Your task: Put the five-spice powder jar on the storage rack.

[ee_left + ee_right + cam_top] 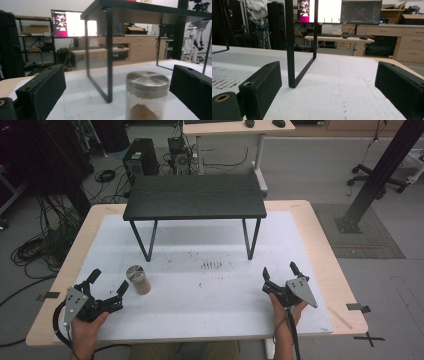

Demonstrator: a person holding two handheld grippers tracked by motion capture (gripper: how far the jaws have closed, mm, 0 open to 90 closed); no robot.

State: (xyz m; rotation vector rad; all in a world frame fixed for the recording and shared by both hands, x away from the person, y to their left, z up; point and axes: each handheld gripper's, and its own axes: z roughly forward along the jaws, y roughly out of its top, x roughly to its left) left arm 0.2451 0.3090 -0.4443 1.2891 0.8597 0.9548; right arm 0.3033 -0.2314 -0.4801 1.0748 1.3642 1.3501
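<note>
- Fingers (42, 92) of the left gripper (107, 287) spreading wide apart, gripping nothing, framing the jar (138, 279) in the left gripper view.
- Standing upright on the white mat (210, 295), near the front left of the table (320, 245), just beside the left gripper's fingertips but not touching them; steel lid (147, 82) on, brown powder filling the lower part of the glass.
- Sitting in front of the small black stand (195, 196), near its front left leg (150, 242) and not under the top.
- Resting well apart at the front right, the right gripper (281, 272), fingers (260, 85) likewise gaping and holding nothing, pointing toward the stand's right leg (290, 42).
- Showing as faint brown crumbs (211, 265) on the mat between the two grippers.
- Judging progress: barely starting; approaching done, with closing on the jar, lifting and placing all remaining.
</note>
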